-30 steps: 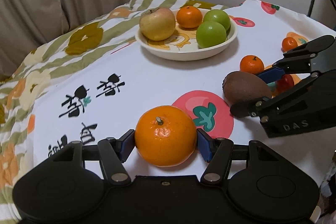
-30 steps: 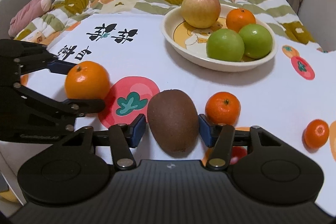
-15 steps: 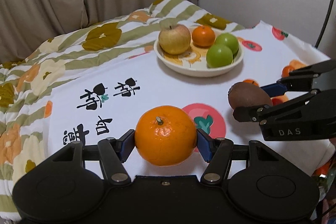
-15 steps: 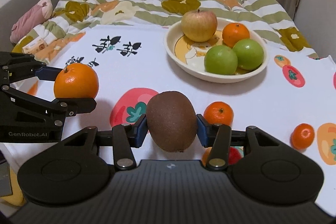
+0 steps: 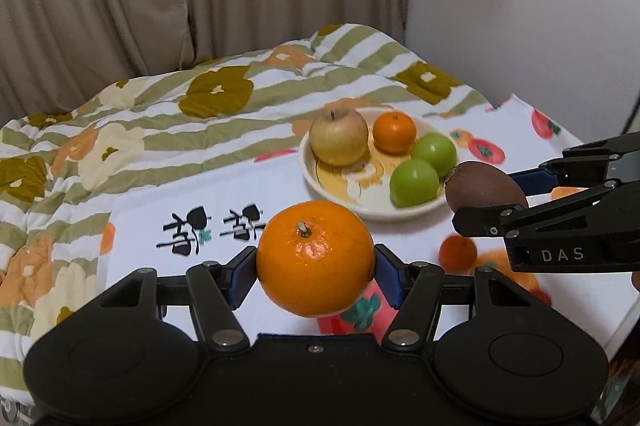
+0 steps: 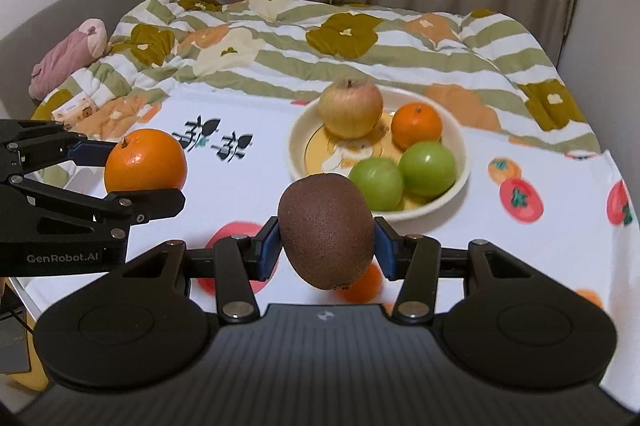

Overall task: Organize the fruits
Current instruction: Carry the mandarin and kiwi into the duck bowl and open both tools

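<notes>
An orange [image 5: 315, 258] is clamped in the left tongs [image 5: 315, 272] and a kiwi [image 6: 327, 230] in the right tongs [image 6: 326, 246], both held above the worktop [image 6: 520, 246], apparently destined for the bowl [image 6: 460, 182] at one o'clock.

Handheld grippers, matte black bodies

Left gripper [image 5: 316, 276] and right gripper [image 6: 326, 252]: blue fingertip pads, silver pivot screws behind them, white side lettering

Large glossy orange [image 5: 315, 258]: dimpled peel. Brown kiwi [image 6: 327, 231]: matt, fuzzy skin. Cream ceramic bowl [image 6: 460, 170]: smooth glaze. Striped floral quilt [image 6: 280, 42]: soft cloth.
</notes>
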{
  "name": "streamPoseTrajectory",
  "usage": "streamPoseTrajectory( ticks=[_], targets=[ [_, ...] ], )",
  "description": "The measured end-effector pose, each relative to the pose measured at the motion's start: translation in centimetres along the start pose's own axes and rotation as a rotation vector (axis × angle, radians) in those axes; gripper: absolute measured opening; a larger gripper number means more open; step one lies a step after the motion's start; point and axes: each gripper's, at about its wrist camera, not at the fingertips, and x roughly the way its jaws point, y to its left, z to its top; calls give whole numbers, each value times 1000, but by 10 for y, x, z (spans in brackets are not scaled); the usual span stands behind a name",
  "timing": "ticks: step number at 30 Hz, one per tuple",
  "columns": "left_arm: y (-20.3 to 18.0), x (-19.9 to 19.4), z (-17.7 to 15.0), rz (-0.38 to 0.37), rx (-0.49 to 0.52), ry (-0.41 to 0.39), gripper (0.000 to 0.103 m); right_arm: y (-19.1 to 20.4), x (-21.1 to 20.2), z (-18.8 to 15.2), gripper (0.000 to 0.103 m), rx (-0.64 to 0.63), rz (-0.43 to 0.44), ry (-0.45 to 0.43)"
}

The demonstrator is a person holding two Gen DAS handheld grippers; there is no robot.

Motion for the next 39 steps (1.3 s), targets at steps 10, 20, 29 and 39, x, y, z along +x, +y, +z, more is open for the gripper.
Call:
streamPoseTrajectory(
  ticks=[10, 20, 29, 39],
  targets=[
    [-25, 43, 45, 40, -66, 13, 66, -53, 26, 48, 63, -77, 53, -7],
    [-36, 107, 64, 67, -82, 76, 66, -89, 75, 73, 63, -121, 107, 24],
    [-42, 146, 70, 65, -81, 145, 66, -104, 101, 85, 63, -127, 142, 43],
    [-44, 151, 74, 54, -55, 158, 70, -106, 109, 88, 63, -122, 144, 56]
  ],
)
